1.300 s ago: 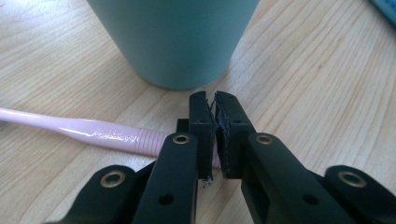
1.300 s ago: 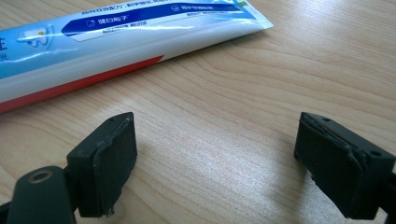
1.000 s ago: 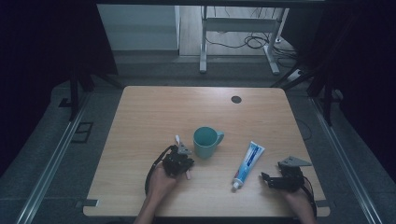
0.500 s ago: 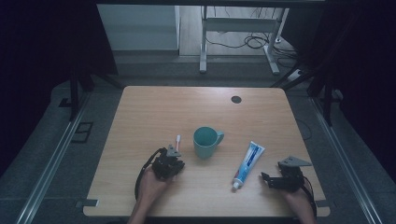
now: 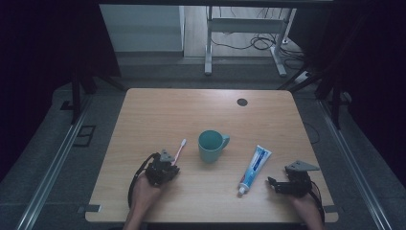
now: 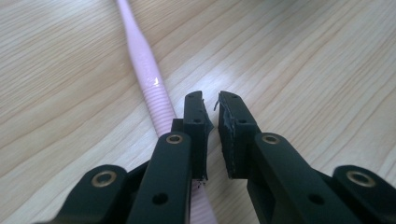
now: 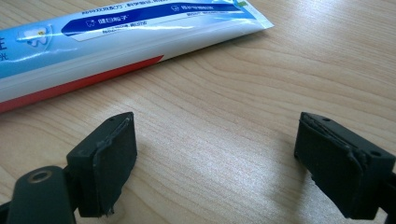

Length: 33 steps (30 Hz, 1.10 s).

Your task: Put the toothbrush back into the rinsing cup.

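Note:
A pink toothbrush lies on the wooden table, just left of a teal mug. My left gripper sits at the handle end. In the left gripper view its jaws stand shut with only a slit and nothing between them, and the toothbrush handle runs alongside and under the left jaw. A blue and white toothpaste tube lies right of the mug. My right gripper rests open near the tube's cap. Bare wood shows between its pads, with the tube beyond them.
A small dark round grommet is set in the table's far right. Beyond the far edge stand a metal frame and cables on the floor. Dark rails run along both sides of the table.
My left hand has drawn back leftward and toward the near edge, away from the mug. The toothbrush stays on the table. The right hand has not moved.

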Tool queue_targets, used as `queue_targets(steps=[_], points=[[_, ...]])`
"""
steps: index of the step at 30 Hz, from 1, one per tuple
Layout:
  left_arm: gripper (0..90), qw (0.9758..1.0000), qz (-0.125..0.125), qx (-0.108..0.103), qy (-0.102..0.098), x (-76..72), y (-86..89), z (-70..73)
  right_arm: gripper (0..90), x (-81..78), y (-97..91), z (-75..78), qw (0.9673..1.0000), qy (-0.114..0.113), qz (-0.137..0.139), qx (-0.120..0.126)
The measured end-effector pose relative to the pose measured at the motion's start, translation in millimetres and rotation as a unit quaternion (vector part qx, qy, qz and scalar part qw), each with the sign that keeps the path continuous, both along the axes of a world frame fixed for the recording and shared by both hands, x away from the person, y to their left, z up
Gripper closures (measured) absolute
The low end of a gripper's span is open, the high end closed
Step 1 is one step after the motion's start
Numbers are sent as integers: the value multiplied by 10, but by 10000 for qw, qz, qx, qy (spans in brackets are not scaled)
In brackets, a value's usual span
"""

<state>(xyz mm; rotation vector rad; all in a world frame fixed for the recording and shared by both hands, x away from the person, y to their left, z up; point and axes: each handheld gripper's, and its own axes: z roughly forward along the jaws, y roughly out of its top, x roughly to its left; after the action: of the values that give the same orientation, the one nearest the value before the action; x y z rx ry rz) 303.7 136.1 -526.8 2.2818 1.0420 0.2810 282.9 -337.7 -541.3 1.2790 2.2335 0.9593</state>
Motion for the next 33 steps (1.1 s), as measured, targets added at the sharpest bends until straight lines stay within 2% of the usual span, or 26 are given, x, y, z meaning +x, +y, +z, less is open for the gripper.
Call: queue_targets(steps=[5, 9, 15, 16, 22, 26, 33], points=[[812, 9999, 97, 33, -10, 8, 75, 2, 128, 0, 0, 0, 10000, -2, 1, -1], [808, 9999, 80, 88, -8, 6, 84, 12, 128, 0, 0, 0, 10000, -1, 1, -1], [746, 9999, 98, 123, -5, 36, 87, 121, 128, 0, 0, 0, 10000, 1, -1, 1], [701, 9998, 117, 163, 18, 46, 88, 140, 128, 0, 0, 0, 10000, -1, 0, 0], [645, 9986, 227, 392, 277, 145, 150, 166, 128, 0, 0, 0, 10000, 0, -1, 1], [645, 9976, 282, 498, 387, 199, 180, 159, 128, 0, 0, 0, 10000, -2, 0, 0], [631, 9959, 192, 640, 604, 299, 131, 236, 128, 1, 0, 0, 10000, -1, -1, 0]])
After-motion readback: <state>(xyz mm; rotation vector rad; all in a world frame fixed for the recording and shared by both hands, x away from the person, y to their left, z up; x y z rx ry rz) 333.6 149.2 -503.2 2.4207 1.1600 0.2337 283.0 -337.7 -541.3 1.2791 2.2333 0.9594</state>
